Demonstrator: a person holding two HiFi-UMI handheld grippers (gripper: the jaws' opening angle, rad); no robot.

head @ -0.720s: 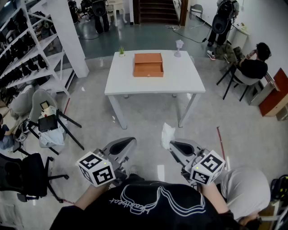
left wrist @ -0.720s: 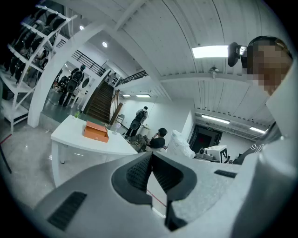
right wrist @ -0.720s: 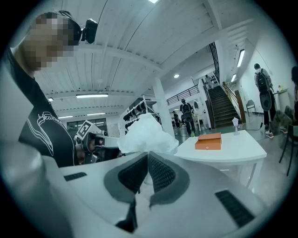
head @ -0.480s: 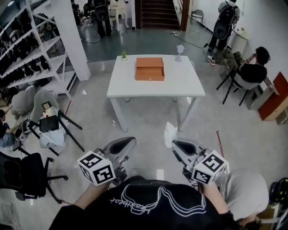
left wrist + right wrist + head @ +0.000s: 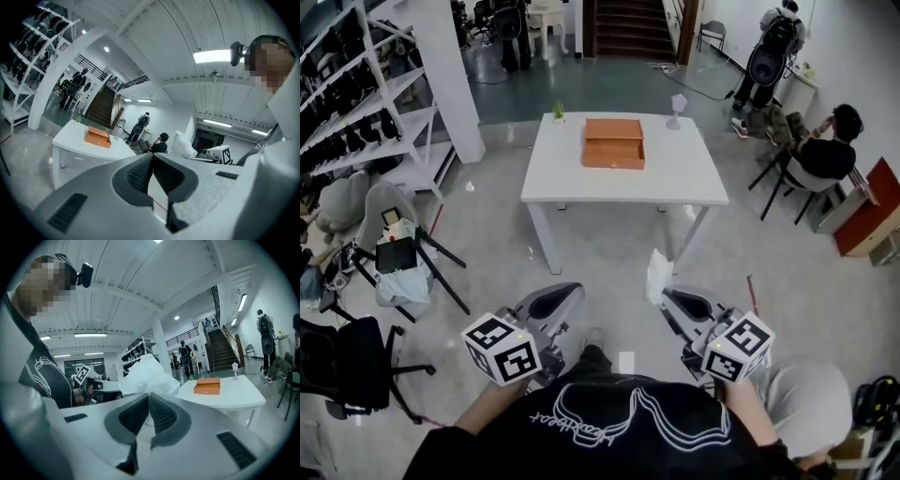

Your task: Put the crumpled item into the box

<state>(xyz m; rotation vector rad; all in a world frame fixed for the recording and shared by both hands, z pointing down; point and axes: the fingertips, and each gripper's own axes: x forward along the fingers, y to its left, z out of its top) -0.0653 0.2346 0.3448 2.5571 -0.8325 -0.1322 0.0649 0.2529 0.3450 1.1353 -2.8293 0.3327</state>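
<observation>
An orange box [image 5: 614,143] lies on a white table [image 5: 675,178] several steps ahead of me; it also shows as the box [image 5: 207,386] in the right gripper view and the box [image 5: 98,138] in the left gripper view. My right gripper [image 5: 666,292] is shut on a crumpled white item [image 5: 656,276], which sticks up beyond its tips as the white item [image 5: 146,375]. My left gripper [image 5: 569,291] is held at waist height, shut with nothing in it, its jaws meeting at the tips.
A small plant [image 5: 557,112] and a white stemmed ornament [image 5: 677,106] stand at the table's far edge. A shelving rack [image 5: 356,103] and chairs [image 5: 398,253] stand to the left. A seated person [image 5: 825,150] is at the right, near a red cabinet [image 5: 867,206].
I have stepped slightly closer to the table; both grippers keep their pose, the right still holding the white item.
</observation>
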